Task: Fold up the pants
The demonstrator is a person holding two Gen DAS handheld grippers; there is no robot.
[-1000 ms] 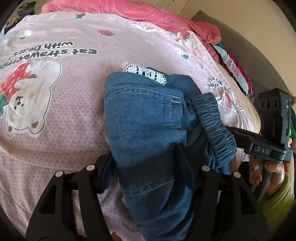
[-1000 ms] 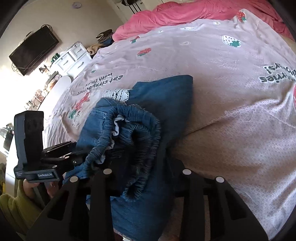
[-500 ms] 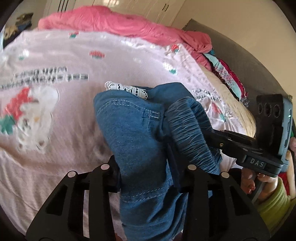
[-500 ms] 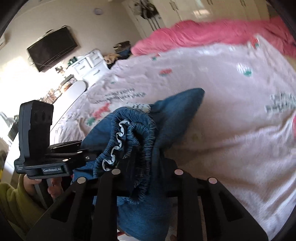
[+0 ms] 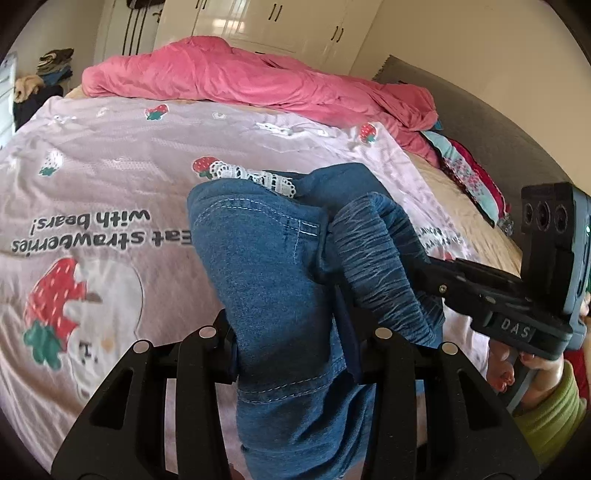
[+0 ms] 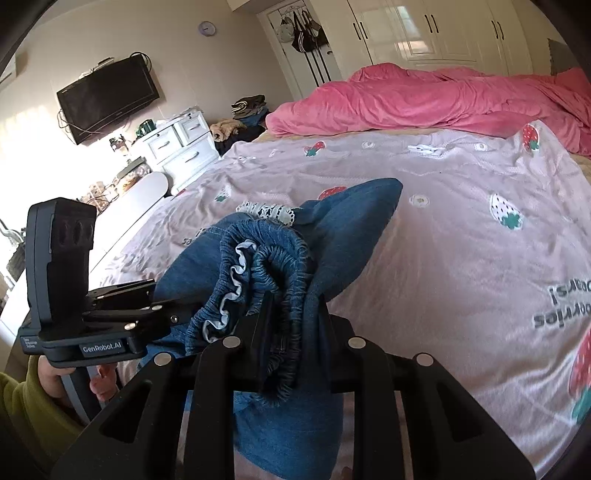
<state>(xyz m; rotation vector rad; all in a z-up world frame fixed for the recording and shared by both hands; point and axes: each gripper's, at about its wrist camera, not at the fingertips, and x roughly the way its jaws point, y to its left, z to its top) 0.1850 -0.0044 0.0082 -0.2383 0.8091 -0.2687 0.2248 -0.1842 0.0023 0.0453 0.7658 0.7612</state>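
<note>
Blue denim pants (image 5: pixel 266 266) with an elastic waistband (image 5: pixel 384 266) and white lace trim (image 5: pixel 255 175) are bunched and held up off the pink strawberry-print bedspread (image 5: pixel 110 177). My left gripper (image 5: pixel 291 332) is shut on the denim near a seam. My right gripper (image 6: pixel 291 325) is shut on the gathered waistband (image 6: pixel 273 258). The pants (image 6: pixel 354 221) hang between both grippers, with folded fabric drooping below. The right gripper also shows in the left wrist view (image 5: pixel 480 288), and the left gripper shows in the right wrist view (image 6: pixel 125 310).
A crumpled pink duvet (image 5: pixel 258 81) lies along the far side of the bed. Colourful clothes (image 5: pixel 469 173) lie by the grey headboard (image 5: pixel 480 122). A white dresser (image 6: pixel 177 144), wall TV (image 6: pixel 107 96) and wardrobe doors (image 6: pixel 443 33) stand beyond the bed.
Both grippers have lifted the bunched pants up off the bedspread and tilted upward, so more of the room shows. Both stay shut on the denim.
</note>
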